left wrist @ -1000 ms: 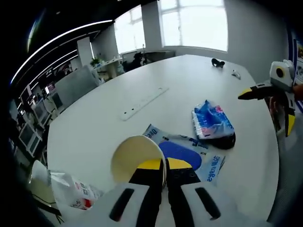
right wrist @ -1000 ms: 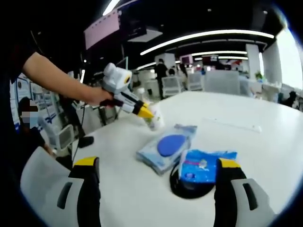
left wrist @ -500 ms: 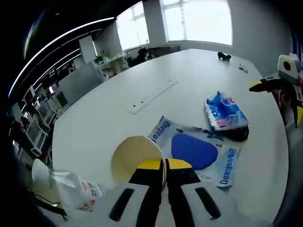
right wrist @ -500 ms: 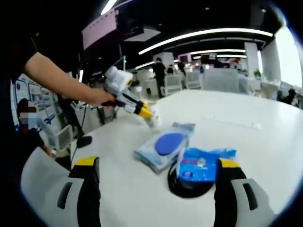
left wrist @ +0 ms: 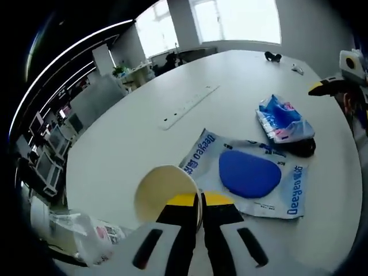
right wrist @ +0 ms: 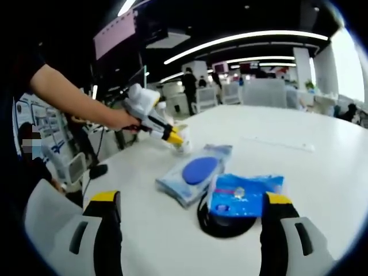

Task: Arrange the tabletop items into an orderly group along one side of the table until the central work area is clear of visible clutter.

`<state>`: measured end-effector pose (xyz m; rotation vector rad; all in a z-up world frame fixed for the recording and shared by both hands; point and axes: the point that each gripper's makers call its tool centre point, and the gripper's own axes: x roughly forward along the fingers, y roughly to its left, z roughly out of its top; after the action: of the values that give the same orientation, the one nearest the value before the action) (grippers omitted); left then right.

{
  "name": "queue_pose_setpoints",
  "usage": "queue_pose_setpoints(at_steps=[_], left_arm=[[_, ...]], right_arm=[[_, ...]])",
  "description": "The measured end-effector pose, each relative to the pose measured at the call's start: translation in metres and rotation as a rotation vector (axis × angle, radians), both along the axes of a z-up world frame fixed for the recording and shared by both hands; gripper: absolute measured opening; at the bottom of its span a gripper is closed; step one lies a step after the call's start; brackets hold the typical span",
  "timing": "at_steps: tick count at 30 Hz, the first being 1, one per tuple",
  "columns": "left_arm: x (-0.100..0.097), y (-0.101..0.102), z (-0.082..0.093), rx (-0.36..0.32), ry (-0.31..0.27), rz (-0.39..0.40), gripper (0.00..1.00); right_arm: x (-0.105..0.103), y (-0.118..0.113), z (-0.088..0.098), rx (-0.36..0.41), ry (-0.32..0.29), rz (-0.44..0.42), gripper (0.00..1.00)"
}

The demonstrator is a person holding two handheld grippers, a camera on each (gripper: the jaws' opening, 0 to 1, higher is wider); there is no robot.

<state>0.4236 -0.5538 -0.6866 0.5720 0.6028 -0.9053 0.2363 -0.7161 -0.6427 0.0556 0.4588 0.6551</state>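
My left gripper is shut on the rim of a cream paper cup, held on its side above the white table. Just beyond lies a flat wet-wipes pack with a blue oval, and further right a blue crinkled packet rests on a black round disc. In the right gripper view my right gripper stands open, jaws wide apart, just short of the blue packet and the disc. The left gripper with the cup shows at the table's far side.
A clear plastic bag with a red label lies at the table's near left edge. A long white cable cover runs across the table middle. Small dark objects sit at the far end. Office desks and chairs stand behind.
The left gripper with the cup has drawn back and leftward, so the wipes pack and blue packet appear shifted right. The right gripper view has barely shifted.
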Motion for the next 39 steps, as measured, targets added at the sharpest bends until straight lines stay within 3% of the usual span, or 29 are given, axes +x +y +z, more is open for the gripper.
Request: queue_pose_setpoints(at_steps=[2,13,19,39], left_arm=[[0.003,0.001,-0.002,0.030,-0.016,-0.013,0.01],[0.009,0.002,-0.006,0.043,-0.002,0.000,0.03],[0.014,0.005,-0.003,0.043,-0.010,0.017,0.12],[0.011,0.016,0.002,0.057,-0.027,0.039,0.13]], right_arm=[[0.000,-0.001,-0.001,0.001,0.005,-0.004,1.00],[-0.002,-0.002,-0.007,0.007,0.018,-0.011,1.00],[-0.002,0.000,-0.009,0.013,0.022,-0.007,1.00],[-0.005,0.004,-0.006,0.024,0.021,-0.009,1.00]])
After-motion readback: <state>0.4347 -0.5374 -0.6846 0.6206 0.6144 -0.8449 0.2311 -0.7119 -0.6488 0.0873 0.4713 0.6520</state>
